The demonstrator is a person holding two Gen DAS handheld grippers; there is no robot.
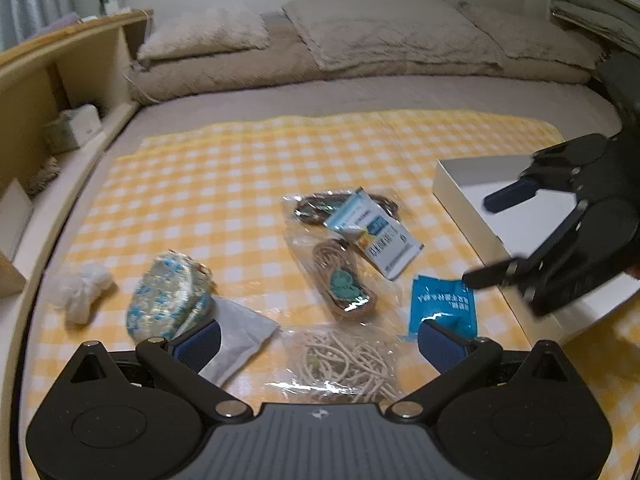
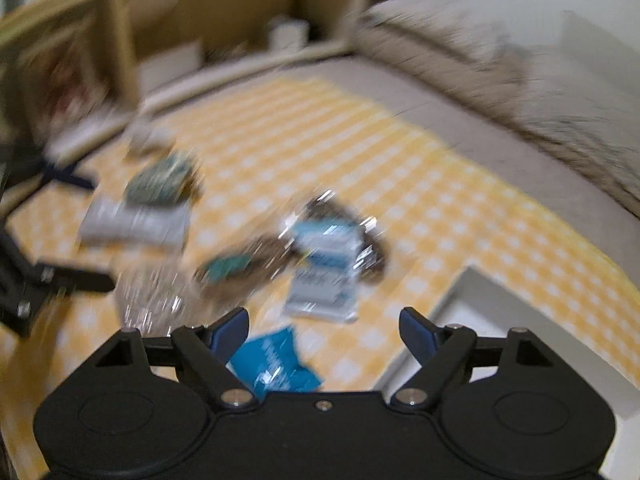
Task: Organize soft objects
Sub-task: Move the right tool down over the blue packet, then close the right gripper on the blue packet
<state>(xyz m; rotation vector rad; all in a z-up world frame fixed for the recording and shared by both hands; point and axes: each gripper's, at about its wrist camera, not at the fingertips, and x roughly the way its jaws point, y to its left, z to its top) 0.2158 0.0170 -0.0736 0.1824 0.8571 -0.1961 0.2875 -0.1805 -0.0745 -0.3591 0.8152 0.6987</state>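
Left wrist view: near to far, as seen.
Left tongs [image 1: 318, 344]: apart, nothing between the pads; hung over the cord bag.
Cord bag [image 1: 344, 368]: clear plastic with pale coiled cord, nearest, on the checked cloth [image 1: 248, 168]. Likely light, slippery, crinkly; best pinched at a flat film edge, not the coil.
Grey pouch [image 1: 240, 340]: flat, just beside the left pad, under the edge of the floral pouch [image 1: 168, 300].
Blue sachet [image 1: 442, 308]: small, flat, limp; looked easiest to take by a corner.
Right tongs [image 1: 496, 240]: apart, empty, over the near rim of the box.
Brown cord bag [image 1: 344, 280]: clear bag with a teal tag; white packet [image 1: 380, 236] lay across it.
White wad [image 1: 82, 288]: soft lump, far left, apart from the rest.
White box [image 1: 452, 188]: open, shallow, right of the pile; visible floor bare, rest hidden by the right tongs.
Right wrist view: heavily blurred; blue sachet [image 2: 276, 364] lay by the left pad, box corner [image 2: 468, 292] to the right.
Bed [image 1: 360, 96]: carried everything; pillows beyond.
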